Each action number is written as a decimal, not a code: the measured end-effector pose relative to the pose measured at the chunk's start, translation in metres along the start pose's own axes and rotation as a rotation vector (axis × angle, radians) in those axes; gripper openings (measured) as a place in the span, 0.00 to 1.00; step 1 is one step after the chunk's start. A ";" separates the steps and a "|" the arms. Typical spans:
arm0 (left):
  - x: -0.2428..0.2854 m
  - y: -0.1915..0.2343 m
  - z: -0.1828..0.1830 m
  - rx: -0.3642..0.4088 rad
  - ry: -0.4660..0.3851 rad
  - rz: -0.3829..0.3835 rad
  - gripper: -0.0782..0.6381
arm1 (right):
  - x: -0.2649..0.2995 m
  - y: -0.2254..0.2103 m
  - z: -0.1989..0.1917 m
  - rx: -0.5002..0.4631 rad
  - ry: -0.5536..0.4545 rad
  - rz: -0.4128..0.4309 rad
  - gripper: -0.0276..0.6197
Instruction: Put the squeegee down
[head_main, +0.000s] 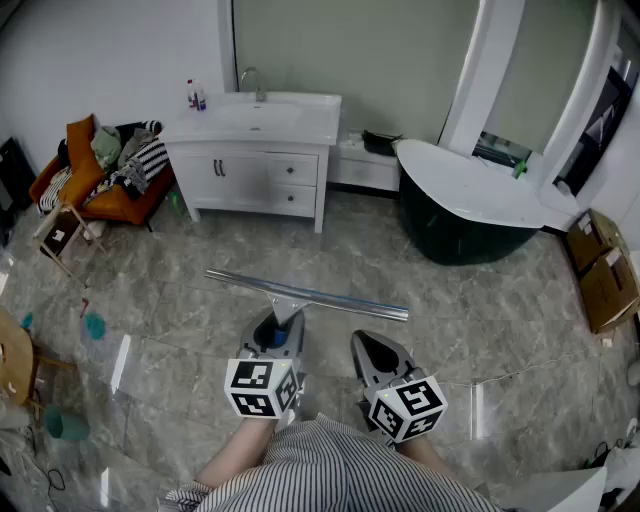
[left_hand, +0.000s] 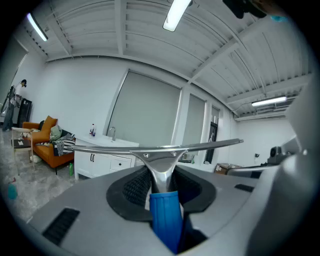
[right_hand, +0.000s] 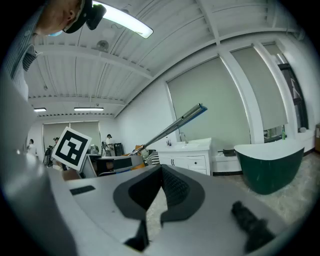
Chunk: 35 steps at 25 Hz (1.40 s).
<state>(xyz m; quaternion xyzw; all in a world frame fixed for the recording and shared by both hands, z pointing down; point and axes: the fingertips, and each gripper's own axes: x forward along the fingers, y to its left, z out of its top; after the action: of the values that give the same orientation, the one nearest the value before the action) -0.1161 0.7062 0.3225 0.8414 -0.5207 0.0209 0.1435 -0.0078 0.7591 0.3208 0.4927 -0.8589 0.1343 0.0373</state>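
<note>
The squeegee (head_main: 305, 295) has a long metal blade bar, a metal neck and a blue handle. My left gripper (head_main: 278, 332) is shut on that handle and holds the bar level and crosswise above the marble floor. In the left gripper view the blue handle (left_hand: 165, 215) sits between the black pads, and the bar (left_hand: 160, 148) spans the picture ahead of them. My right gripper (head_main: 372, 352) hangs just right of the left one with nothing in it. Its pads meet at the tip (right_hand: 161, 170). The bar's end (right_hand: 175, 126) shows to its left.
A white vanity with a sink (head_main: 255, 150) stands ahead against the wall, and a dark green bathtub (head_main: 470, 215) stands to the right. An orange sofa with clothes (head_main: 95, 185) and a small stool (head_main: 62, 235) are on the left. Cardboard boxes (head_main: 600, 265) lie far right.
</note>
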 end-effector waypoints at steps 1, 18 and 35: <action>0.001 0.000 0.001 -0.002 0.001 0.000 0.29 | 0.002 0.000 0.001 -0.005 0.001 0.001 0.07; 0.006 0.002 -0.002 -0.081 -0.012 -0.013 0.28 | 0.029 0.006 0.001 -0.030 -0.010 0.015 0.07; 0.022 -0.016 -0.025 -0.100 0.011 0.008 0.29 | 0.020 -0.025 -0.027 0.039 0.005 0.009 0.07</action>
<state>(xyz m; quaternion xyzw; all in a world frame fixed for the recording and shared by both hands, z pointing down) -0.0891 0.7003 0.3471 0.8309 -0.5236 -0.0002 0.1883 0.0017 0.7374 0.3557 0.4890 -0.8583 0.1526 0.0290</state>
